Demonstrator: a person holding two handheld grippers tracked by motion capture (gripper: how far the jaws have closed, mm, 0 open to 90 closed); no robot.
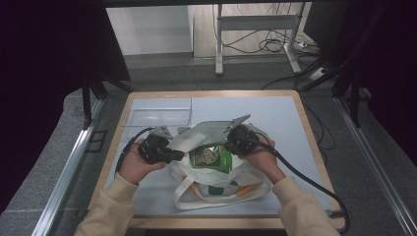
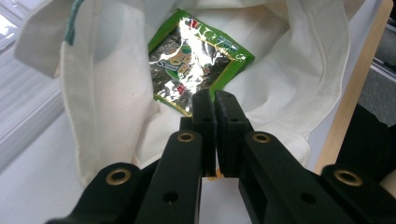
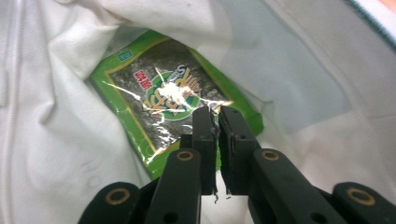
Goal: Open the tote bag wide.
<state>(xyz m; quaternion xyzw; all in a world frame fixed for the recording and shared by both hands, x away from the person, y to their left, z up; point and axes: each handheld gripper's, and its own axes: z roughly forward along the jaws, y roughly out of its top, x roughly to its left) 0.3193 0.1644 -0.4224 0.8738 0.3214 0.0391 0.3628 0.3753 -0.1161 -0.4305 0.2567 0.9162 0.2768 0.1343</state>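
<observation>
A green snack packet (image 1: 210, 157) lay inside the open white cloth bag (image 1: 221, 189) on the bench (image 1: 275, 110); its writing was too glary to read. The left tool (image 2: 214, 100) and right tool (image 3: 214, 116) hovered over it, jaws nearly together, holding nothing. Cables crossed the floor (image 1: 268, 46) beyond.

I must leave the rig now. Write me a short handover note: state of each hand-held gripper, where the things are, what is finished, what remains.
Left hand-held gripper: jaws nearly shut, nothing between them, at the left side of the bag's mouth.
Right hand-held gripper: jaws almost shut, nothing clamped, at the right side of the mouth.
White cloth tote bag lies on the pale table, handles toward the person.
Shiny green snack packet lies inside the open bag.
Done: packet is in the bag.
Left, probably: draw both grippers back; close or straighten the bag if wanted.
</observation>
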